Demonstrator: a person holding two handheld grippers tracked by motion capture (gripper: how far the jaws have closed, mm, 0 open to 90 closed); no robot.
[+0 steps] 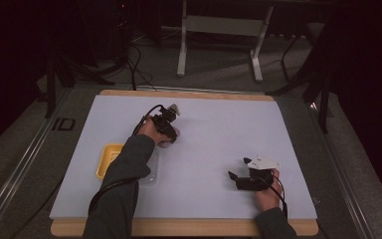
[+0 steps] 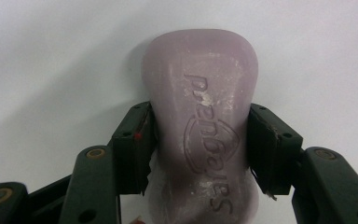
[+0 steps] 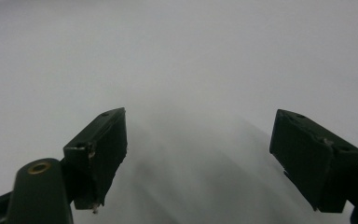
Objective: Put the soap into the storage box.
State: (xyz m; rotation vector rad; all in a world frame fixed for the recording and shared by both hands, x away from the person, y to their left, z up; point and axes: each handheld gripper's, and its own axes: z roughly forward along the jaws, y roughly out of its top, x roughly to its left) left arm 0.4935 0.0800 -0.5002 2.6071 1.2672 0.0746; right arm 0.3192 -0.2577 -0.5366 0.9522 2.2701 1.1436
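Left claw pinched the soap bar across its narrow waist, pads tight on both long sides; bar lay flat on the white counter, rounded end sticking out past the tips. Soap looked stiff, fairly light, prob. slick w/ chalky scuffs, so the waist was the sound place to grip. Right claw stood spread, nothing in it.
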